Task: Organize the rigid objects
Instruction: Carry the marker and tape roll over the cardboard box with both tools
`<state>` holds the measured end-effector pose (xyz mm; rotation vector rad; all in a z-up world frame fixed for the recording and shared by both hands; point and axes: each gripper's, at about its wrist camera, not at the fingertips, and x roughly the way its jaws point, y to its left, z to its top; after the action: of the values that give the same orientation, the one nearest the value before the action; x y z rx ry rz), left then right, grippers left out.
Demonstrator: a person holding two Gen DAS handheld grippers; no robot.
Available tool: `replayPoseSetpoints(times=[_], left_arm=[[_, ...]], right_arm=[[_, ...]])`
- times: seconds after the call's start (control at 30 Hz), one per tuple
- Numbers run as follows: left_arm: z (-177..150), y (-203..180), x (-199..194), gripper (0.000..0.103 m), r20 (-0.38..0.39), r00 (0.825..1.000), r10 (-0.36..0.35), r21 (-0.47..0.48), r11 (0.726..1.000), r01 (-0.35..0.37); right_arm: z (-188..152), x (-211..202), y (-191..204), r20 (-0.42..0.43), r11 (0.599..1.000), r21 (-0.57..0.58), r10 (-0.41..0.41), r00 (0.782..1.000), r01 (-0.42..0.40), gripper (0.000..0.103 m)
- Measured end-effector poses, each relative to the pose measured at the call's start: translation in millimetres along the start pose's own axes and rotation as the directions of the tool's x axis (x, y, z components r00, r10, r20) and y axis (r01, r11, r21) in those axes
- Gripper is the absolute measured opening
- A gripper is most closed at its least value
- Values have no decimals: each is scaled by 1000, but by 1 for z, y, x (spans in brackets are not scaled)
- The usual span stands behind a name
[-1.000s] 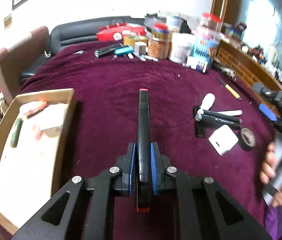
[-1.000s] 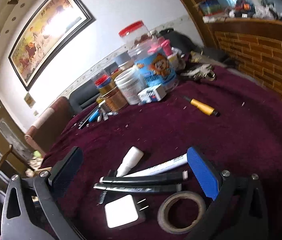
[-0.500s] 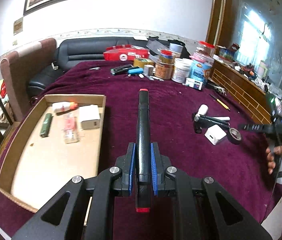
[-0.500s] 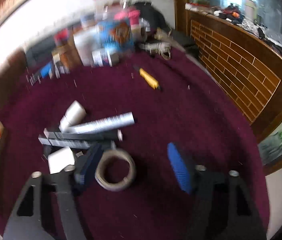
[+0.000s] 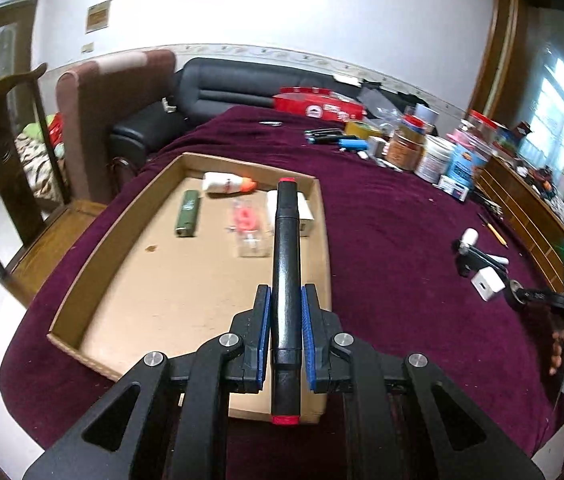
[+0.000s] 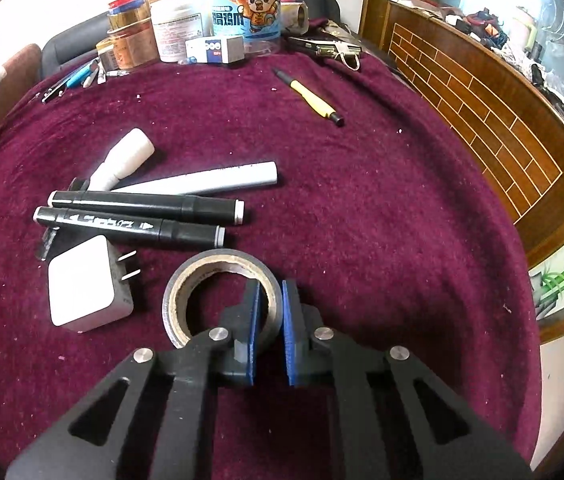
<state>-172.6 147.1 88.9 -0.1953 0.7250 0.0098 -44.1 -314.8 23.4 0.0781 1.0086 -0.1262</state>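
Moved since the earlier frame: left gripper (image 5: 286,320), jaws closed on a black marker (image 5: 286,272), had swung from over bare cloth to above the cardboard tray (image 5: 93,248). Right gripper (image 6: 269,332) had closed from wide open, clamping the wall of a tape roll (image 6: 201,268) lying on the maroon tablecloth (image 6: 362,220) beside a white charger (image 6: 81,284).

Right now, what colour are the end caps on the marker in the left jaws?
Red at both ends of the black marker, clearest in the left wrist view.
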Motion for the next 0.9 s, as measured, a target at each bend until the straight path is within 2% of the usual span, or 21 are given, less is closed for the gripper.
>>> replayPoseSetpoints(times=[0.13,0.27,0.37,0.47,0.6,0.7,0.8,0.9], left_arm=[[3,17,4,12,-5,1000,22,-26,999,-22],[10,39,17,12,-37,998,43,-81,996,-46],[15,55,26,12,-70,996,63,-106,992,-71],[21,64,33,12,-98,992,81,-104,990,-91],[24,71,47,12,-149,986,76,-96,991,-91],[28,74,62,12,-194,979,56,-85,994,-74],[35,75,84,12,-271,962,31,-79,995,-54],[42,78,108,12,-362,932,8,-84,996,-42]], right_arm=[[-5,-26,5,42,995,33,92,995,-94,8],[-4,-70,35,100,983,-41,181,978,-178,8],[-1,-94,75,115,964,-122,251,961,-238,8],[0,-105,120,83,927,-182,347,934,-328,8],[-2,-108,187,11,861,-243,464,886,-447,8],[-7,-107,240,-36,818,-305,501,864,-487,8],[-13,-99,281,-85,785,-342,521,849,-516,8],[-22,-90,321,-136,754,-381,526,839,-535,8]])
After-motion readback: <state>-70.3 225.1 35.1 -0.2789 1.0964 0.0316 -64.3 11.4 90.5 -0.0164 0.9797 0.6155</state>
